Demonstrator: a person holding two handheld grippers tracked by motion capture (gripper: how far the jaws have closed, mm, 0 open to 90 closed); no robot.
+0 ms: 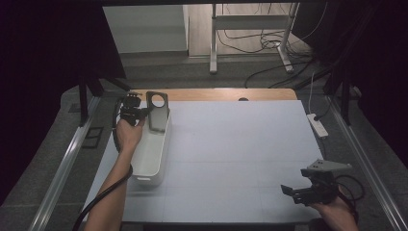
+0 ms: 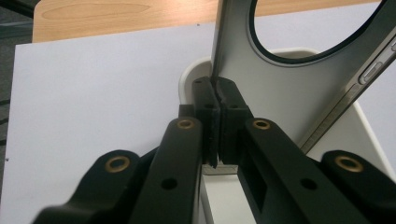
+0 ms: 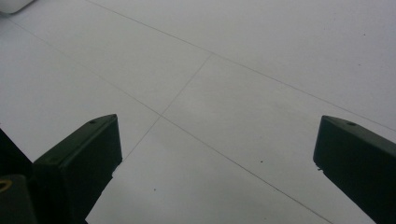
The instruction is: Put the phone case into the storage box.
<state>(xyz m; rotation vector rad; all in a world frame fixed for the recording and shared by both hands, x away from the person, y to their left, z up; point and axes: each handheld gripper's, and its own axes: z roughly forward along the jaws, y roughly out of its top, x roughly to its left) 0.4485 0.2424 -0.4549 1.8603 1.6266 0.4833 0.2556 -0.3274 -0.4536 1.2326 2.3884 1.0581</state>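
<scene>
Two tongs work here: the left tongs (image 1: 142, 112) are clenched on a grey phone case (image 1: 157, 111), upright over the white bin (image 1: 153, 154) at ten o'clock on the desk (image 1: 231, 144). Next, I'd judge, lower and release. Right tongs (image 1: 290, 192) idle, released.

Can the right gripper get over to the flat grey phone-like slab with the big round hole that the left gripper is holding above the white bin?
Probably yes. The right gripper is open and holds nothing, and bare white table lies between it and the grey slab, which the left gripper pinches by one edge over the white plastic bin.
</scene>
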